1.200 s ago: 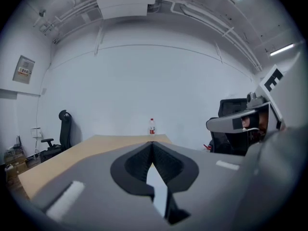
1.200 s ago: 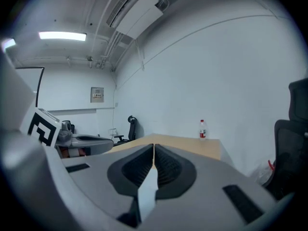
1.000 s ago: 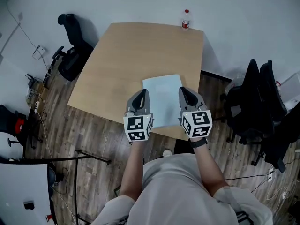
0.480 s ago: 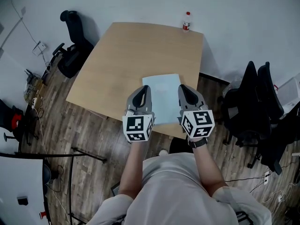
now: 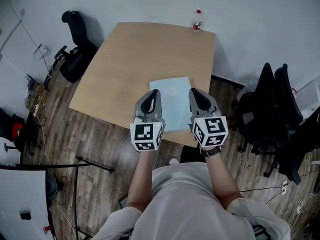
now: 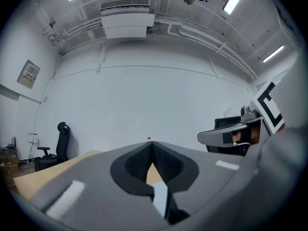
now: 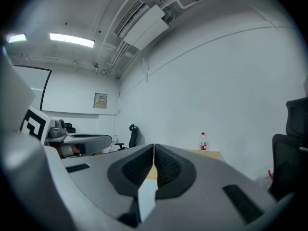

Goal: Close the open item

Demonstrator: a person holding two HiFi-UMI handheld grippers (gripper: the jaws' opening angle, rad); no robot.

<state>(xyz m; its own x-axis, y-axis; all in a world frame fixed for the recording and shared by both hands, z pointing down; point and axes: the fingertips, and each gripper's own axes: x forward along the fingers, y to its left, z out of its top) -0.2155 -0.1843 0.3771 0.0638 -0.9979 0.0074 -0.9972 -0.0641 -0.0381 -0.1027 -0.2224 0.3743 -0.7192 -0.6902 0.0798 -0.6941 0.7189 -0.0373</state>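
A flat, pale blue rectangular item (image 5: 172, 100) lies on the wooden table (image 5: 130, 59) near its front edge; it looks like a thin closed slab, and I cannot tell what it is. My left gripper (image 5: 154, 93) hovers over the item's left edge and my right gripper (image 5: 194, 92) over its right edge. Both sets of jaws are pressed together with nothing between them. In the left gripper view the gripper (image 6: 151, 146) points across the table. In the right gripper view the gripper (image 7: 154, 148) does the same.
A water bottle (image 5: 197, 20) with a red cap stands at the table's far edge, also seen as the bottle (image 7: 203, 141). A black office chair (image 5: 75, 54) sits left of the table. Two dark chairs (image 5: 272, 109) stand to the right. Cables lie on the wood floor.
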